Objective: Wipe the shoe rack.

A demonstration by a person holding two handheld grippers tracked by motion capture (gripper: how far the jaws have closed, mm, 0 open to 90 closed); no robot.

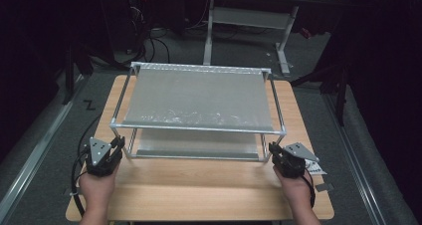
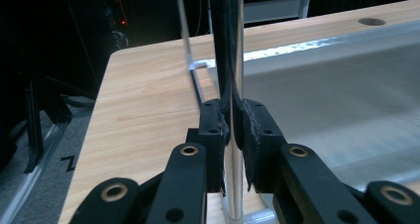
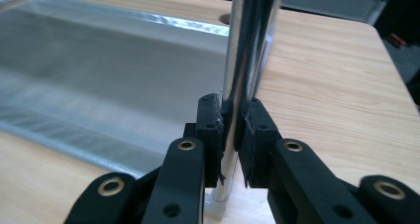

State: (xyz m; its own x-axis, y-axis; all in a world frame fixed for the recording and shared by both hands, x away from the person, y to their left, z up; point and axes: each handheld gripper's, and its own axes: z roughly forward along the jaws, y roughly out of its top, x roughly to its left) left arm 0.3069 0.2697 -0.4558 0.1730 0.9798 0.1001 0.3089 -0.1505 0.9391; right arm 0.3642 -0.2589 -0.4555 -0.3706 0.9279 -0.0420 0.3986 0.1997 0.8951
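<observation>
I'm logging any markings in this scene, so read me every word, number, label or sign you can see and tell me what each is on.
"Z": a black mark on the grey floor left of the table, also seen in the left gripper view.
Dark print on a white sheet beside the right gripper: too small and blurred to read.
Nothing readable on the rack.

The high view looks forward and down on the wooden table (image 1: 199,185) from the person's side, taking in the whole two-tier metal rack (image 1: 199,110). The left gripper view sits close behind its jaws, facing along the rack's near-left post (image 2: 236,60); the right gripper view sits as close at the near-right post (image 3: 245,50). All three share the rack's lower shelf and tabletop.
</observation>
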